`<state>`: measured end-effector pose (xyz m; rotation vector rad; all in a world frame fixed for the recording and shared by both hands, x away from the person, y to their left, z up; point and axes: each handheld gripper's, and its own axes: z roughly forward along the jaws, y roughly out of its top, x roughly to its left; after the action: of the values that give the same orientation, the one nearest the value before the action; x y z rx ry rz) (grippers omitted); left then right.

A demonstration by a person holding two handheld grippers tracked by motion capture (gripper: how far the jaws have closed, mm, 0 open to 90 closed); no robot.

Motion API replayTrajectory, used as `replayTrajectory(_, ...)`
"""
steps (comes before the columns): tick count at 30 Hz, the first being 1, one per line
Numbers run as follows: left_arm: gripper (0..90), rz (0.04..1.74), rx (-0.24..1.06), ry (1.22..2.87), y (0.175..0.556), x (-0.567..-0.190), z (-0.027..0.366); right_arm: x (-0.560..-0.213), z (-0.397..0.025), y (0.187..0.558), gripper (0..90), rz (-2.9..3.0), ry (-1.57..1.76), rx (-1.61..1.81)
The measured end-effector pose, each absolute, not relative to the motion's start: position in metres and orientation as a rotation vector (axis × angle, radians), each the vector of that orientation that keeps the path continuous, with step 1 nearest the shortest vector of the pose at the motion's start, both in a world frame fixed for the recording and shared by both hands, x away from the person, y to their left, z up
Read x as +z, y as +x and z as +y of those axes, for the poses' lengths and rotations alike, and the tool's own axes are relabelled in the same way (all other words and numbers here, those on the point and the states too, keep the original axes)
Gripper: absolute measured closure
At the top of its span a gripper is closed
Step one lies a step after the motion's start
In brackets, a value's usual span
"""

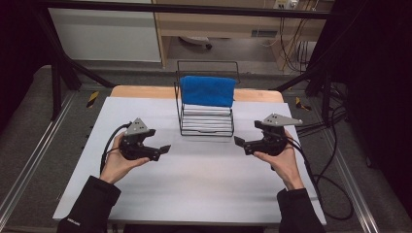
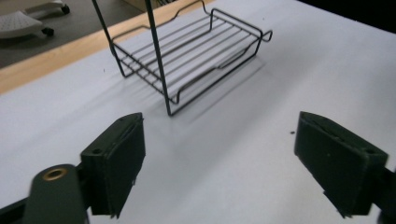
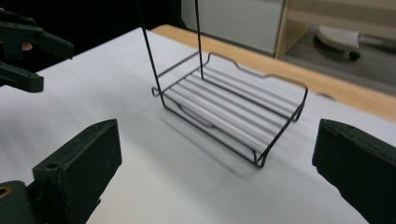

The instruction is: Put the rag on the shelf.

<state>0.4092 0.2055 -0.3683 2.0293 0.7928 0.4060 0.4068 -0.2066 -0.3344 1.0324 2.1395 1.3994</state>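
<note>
Both the left gripper [image 1: 165,148] and right gripper [image 1: 239,141] hover with jaws apart; the blue towel [image 1: 208,90] hangs over the wire rack [image 1: 206,127] between them. Best pinch its two corners evenly.

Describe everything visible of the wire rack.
The wire rack is thin black metal: a flat shelf of parallel bars with a raised rim, and tall uprights carrying a top rail. It stands upright at the middle of the white table, towards the far edge. A folded blue towel hangs over the rail. Neither hand-held gripper touches it.
</note>
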Motion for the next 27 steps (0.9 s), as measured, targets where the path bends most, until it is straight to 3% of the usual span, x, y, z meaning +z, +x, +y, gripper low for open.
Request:
replayTrajectory(6,7.2,0.83,0.411,2.037,0.396,-0.391,0.221,-0.366,-0.213,0.397,0.7,2.198,1.05,1.367)
replayTrajectory(16,7.0,0.846,0.399,2.03,0.377,-0.419,0.246,-0.414,-0.228,0.381,0.7,2.293,1.105,1.301)
replayTrajectory(27,7.4,0.867,0.376,2.064,0.366,-0.436,0.266,-0.439,-0.258,0.362,0.8,2.338,1.123,1.301)
